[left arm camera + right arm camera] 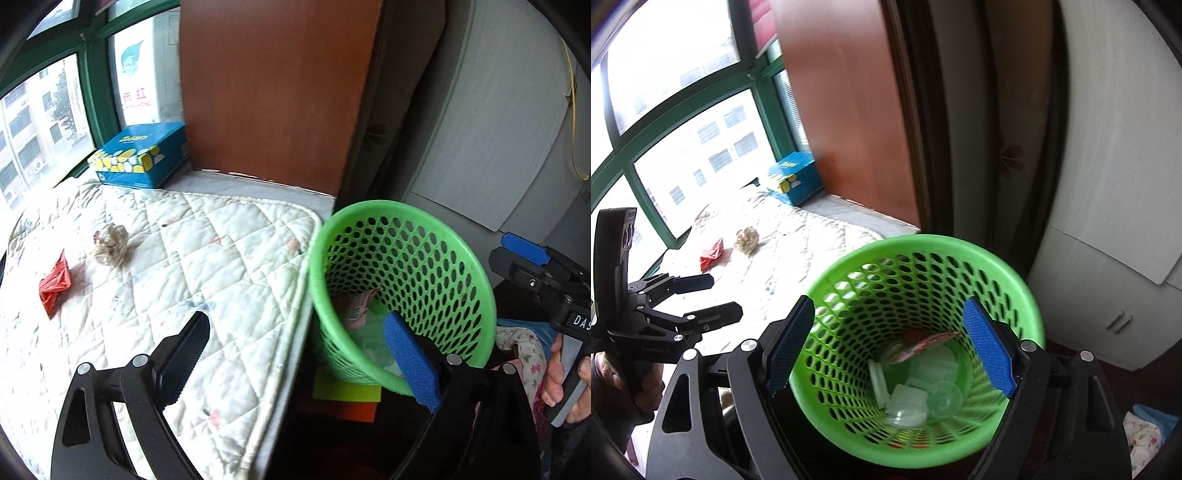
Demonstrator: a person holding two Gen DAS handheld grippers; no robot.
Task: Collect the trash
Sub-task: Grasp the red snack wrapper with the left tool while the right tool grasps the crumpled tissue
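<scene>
Glossy perforated plastic basket (923,254) beside a quilted cloth pad (207,236) (crumpled paper ball (110,245) on it).

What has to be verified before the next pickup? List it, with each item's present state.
1. Left gripper open and empty: ok.
2. Right gripper open and empty, over the green basket: ok.
3. Trash left on the quilted pad: red wrapper and crumpled paper ball, lying apart: ok.
4. Nothing covering either piece: ok.
5. Basket has room: ok, only its bottom is covered.
6. Basket steady: cannot tell; it looks tilted.
</scene>
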